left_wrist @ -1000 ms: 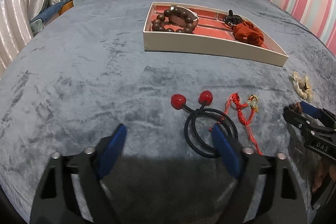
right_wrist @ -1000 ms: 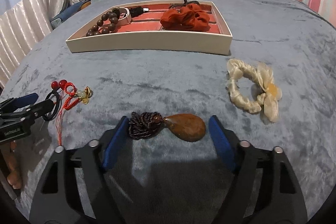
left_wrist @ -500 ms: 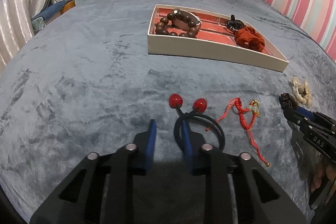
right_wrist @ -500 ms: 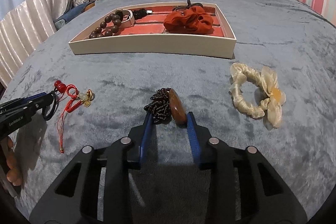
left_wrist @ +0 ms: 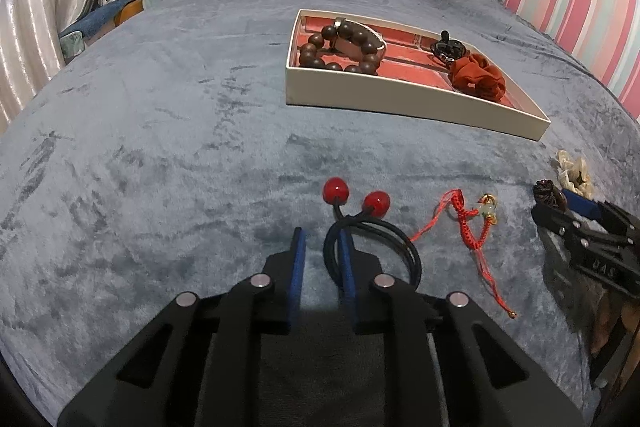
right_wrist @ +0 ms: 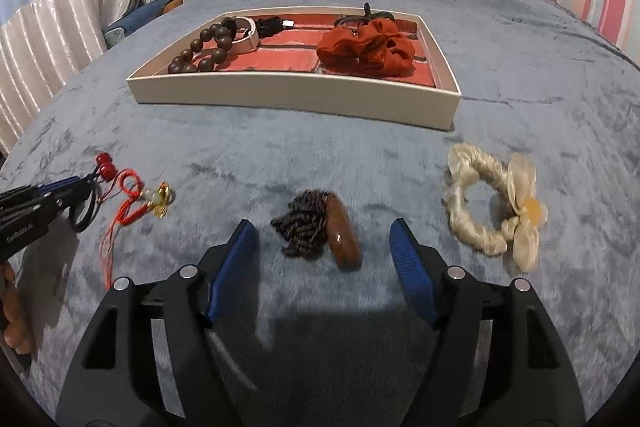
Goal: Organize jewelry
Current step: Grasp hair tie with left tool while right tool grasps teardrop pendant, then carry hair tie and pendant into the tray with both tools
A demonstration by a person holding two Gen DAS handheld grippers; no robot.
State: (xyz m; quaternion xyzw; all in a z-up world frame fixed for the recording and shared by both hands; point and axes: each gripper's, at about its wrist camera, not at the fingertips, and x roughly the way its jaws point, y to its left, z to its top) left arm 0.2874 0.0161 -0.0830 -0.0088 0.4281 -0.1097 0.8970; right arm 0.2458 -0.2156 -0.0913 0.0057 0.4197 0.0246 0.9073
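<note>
My left gripper has its jaws closing, and a narrow gap still shows between the blue pads. The left side of the black hair tie with two red beads runs through that gap, close to the right pad. Both lie far left in the right wrist view: left gripper, hair tie. My right gripper has its jaws opening. The brown stone pendant and its dark braided cord lie on the blanket between them, untouched. In the left wrist view the right gripper sits at the right edge.
A red string bracelet with a gold charm lies between the grippers. A cream scrunchie lies to the right. Beyond stands the white tray holding a brown bead bracelet and an orange scrunchie. A grey blanket covers the bed.
The left jaws narrowed from wide apart to a small gap around the hair tie's loop. The right jaws squeezed the pendant onto its edge, then spread wide, leaving it turned lengthwise.
</note>
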